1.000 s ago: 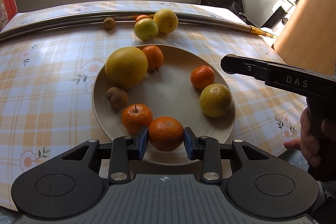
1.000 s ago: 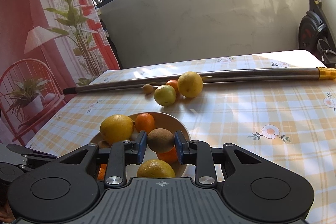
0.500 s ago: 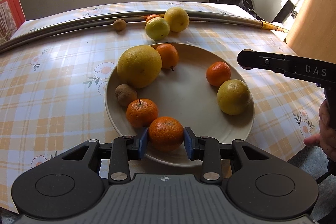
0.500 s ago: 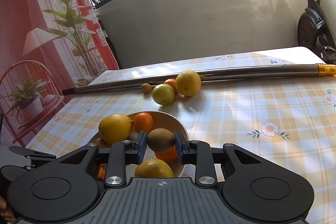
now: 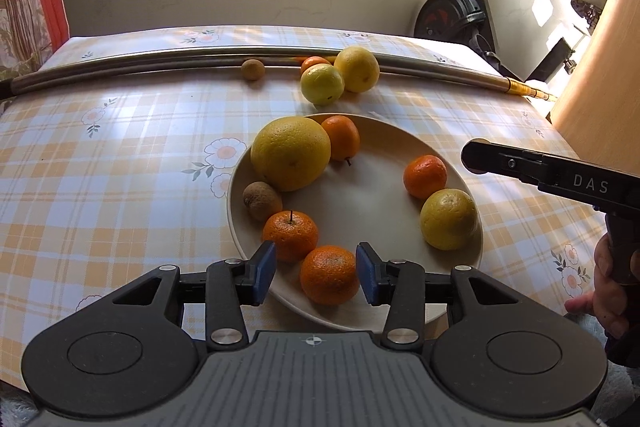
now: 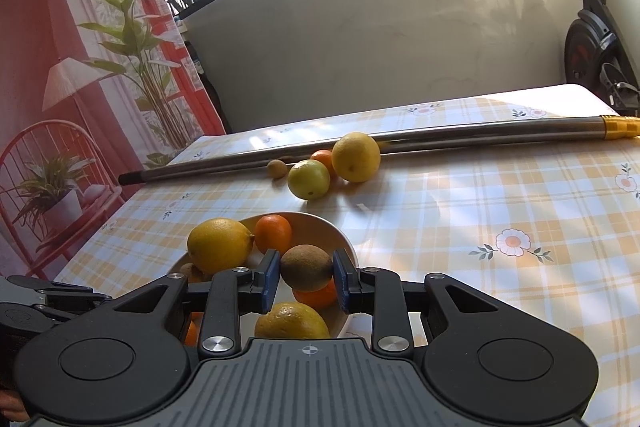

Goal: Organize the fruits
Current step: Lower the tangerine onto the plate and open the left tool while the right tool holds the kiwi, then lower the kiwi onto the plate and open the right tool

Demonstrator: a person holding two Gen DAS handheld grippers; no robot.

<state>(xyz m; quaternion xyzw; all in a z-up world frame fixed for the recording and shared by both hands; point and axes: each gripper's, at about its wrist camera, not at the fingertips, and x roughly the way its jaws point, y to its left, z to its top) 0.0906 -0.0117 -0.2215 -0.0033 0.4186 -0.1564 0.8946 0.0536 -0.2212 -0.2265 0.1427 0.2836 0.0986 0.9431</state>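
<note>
A: Left gripper (image 5: pixel 316 273): fingers parted around a mandarin (image 5: pixel 329 275) resting on the plate's (image 5: pixel 472 247) near rim.

B: Right gripper (image 6: pixel 306 279) clamps a kiwi (image 6: pixel 306 267) above the plate. Risk: released carelessly, it rolls onto the surface (image 6: pixel 480 211).

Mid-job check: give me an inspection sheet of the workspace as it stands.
Surface: table under a checked floral cloth.
Job's things: plate holds seven fruits; four more lie by the pole.
Clutter: metal pole across the far side.
Grippers: left gripper open around a mandarin on the plate; right gripper shut on a kiwi above the plate.
Cables: nothing seen.
Surroundings: exercise bike, wall, curtain.
</note>
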